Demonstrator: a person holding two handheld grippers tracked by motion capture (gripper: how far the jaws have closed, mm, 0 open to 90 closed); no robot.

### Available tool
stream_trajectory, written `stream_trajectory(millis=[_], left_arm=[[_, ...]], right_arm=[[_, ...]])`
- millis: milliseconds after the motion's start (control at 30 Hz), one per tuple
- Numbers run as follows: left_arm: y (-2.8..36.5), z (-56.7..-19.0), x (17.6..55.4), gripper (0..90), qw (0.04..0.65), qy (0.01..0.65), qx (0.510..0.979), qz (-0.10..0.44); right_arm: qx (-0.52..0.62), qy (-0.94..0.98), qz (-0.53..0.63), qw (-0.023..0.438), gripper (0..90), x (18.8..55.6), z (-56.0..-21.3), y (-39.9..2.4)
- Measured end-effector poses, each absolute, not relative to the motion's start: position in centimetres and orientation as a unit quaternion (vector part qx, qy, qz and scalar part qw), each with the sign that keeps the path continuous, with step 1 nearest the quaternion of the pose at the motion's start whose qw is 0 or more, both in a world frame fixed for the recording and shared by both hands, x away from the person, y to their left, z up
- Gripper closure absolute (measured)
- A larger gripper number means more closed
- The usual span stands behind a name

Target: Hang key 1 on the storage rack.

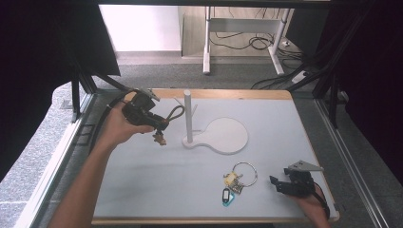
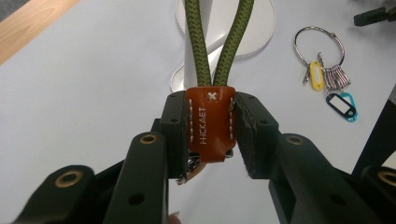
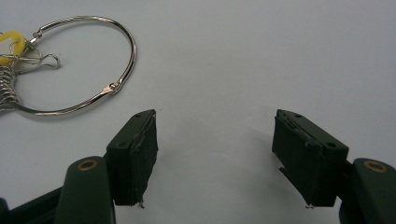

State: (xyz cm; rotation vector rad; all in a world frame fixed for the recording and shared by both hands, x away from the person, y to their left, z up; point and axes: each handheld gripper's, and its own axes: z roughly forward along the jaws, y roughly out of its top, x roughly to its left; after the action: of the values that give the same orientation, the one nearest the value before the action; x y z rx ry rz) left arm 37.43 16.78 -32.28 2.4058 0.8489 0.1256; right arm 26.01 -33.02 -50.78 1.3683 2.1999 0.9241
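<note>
White worktop [image 1: 142, 185] runs between dark curtains. Left gripper [image 2: 210, 126], low in its own view, has its jaws pinching an orange leather tab [image 2: 210, 123] of a green cord loop [image 2: 201, 42] running straight up-frame. Beyond stands a white peg stand [image 1: 188, 118]. At lower right, a key ring [image 1: 244, 173] lies beside the right gripper [image 3: 215, 154], jaws spread.

The white post [image 1: 188, 116] on its round base [image 1: 227, 135] stands mid-tabletop [image 1: 142, 175], just beside the left gripper [image 1: 159, 127]. The key ring [image 1: 240, 179] lies near the right gripper [image 1: 275, 183]. Bare tabletop stretches between them and along the front left.
</note>
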Motion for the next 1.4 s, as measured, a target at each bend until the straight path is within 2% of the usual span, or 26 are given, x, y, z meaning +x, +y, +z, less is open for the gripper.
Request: stream_trajectory(millis=[867,1400], left_arm=[[18.9,-32.0,40.3,66.7,0.330,0.345,0.878,0.023],[18.7,-32.9,41.9,66.7,0.322,0.354,0.878,0.016]], right_arm=[[0.488,0.785,0.328,0.193,31.3,26.1,-50.9,-33.0],[0.487,0.786,0.325,0.199,31.3,26.1,-50.9,-33.0]])
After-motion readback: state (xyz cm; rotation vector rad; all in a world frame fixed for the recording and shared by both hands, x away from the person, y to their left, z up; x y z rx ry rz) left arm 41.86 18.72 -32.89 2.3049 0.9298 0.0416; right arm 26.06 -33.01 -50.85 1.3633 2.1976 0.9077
